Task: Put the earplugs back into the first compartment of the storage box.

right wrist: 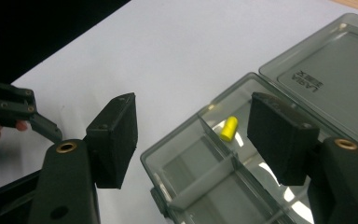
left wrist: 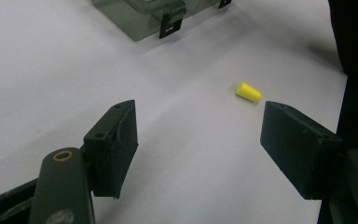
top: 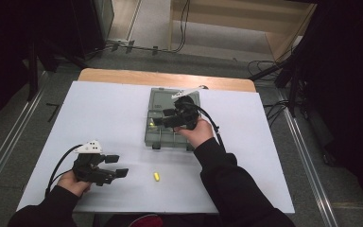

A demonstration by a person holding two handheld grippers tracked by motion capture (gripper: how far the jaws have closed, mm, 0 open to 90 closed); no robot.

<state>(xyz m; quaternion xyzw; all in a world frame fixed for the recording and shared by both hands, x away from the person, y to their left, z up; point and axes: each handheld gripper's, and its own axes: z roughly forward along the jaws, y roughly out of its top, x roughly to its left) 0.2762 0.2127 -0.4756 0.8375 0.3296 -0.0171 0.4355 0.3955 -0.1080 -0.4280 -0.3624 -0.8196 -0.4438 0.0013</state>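
Note:
A grey see-through compartment box (top: 147,138) lies open at the table's middle, its lid (right wrist: 335,79) folded back flat. One yellow earplug (right wrist: 229,128) lies in a compartment at the box's left side (top: 150,124). My right gripper (top: 163,117) hovers above that side of the box, jaws wide apart (right wrist: 191,105) and nothing between them. A second yellow earplug (top: 156,177) lies loose on the white tabletop near the front. My left gripper (top: 117,165) rests low at the front left, open, pointing toward that earplug (left wrist: 248,91), which sits just beyond its right jaw tip.
The white board (top: 99,118) covers a wooden table (top: 123,75) whose far edge shows behind it. The box's front latches (left wrist: 168,25) face the person. Dark sleeves come in from the bottom. Cables and rails lie on the floor around the table.

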